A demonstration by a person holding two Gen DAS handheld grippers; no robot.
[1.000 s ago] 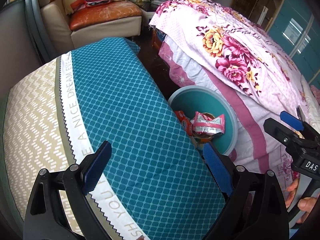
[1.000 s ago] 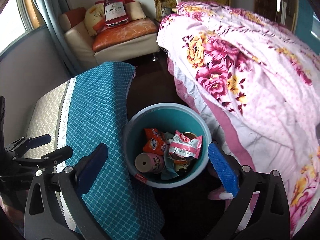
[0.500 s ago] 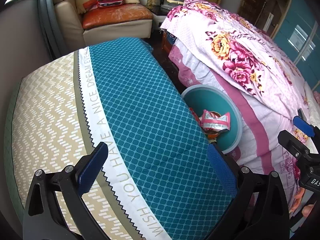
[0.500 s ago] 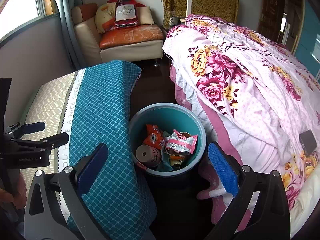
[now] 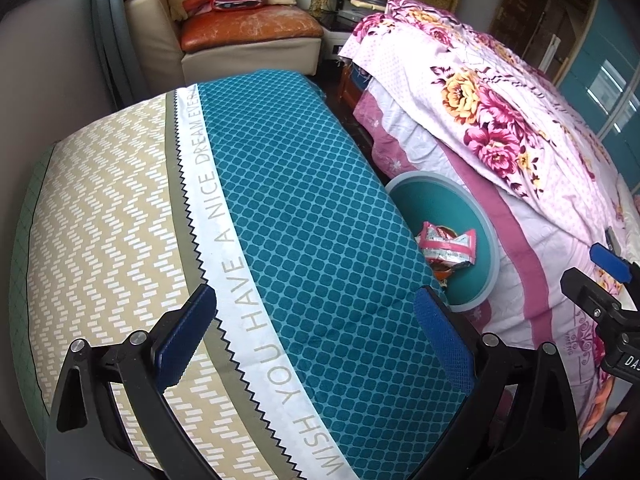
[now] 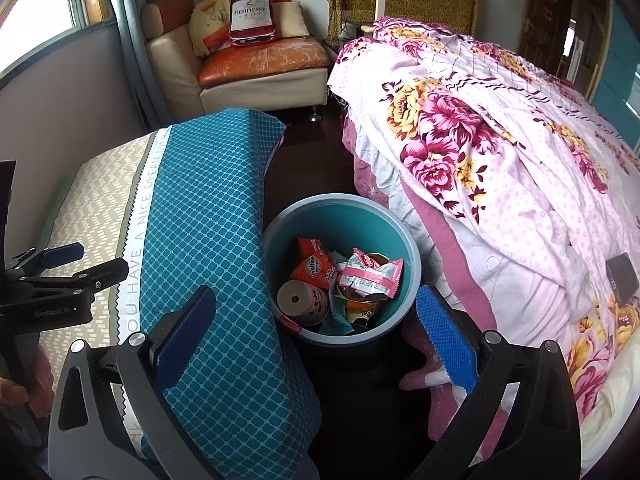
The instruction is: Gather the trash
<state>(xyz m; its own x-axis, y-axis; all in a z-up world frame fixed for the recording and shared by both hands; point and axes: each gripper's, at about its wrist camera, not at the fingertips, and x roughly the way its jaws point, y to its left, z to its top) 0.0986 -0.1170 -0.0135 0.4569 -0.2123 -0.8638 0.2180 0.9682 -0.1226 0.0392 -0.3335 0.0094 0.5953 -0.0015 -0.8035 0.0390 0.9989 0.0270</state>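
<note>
A round teal trash bin point(image 6: 404, 236) stands on the dark floor between a low cushioned bench and a bed. It holds several wrappers: a pink snack packet point(image 6: 370, 276) on top, an orange packet point(image 6: 314, 270) and a tape roll point(image 6: 298, 300). The bin point(image 5: 486, 236) and the pink packet point(image 5: 448, 244) also show in the left wrist view. My right gripper point(image 6: 316, 336) is open and empty, above and in front of the bin. My left gripper point(image 5: 316, 336) is open and empty over the bench.
The bench has a teal and beige cover point(image 5: 280, 240) and half hides the bin from the left. A bed with a pink floral quilt point(image 6: 500, 152) fills the right. A beige sofa with an orange seat point(image 6: 260, 60) stands at the back. A black phone point(image 6: 622, 282) lies on the bed.
Both grippers have pulled back and up from the bin, so it looks smaller and farther. The left gripper has shifted left over the bench. Both stay open and empty.
</note>
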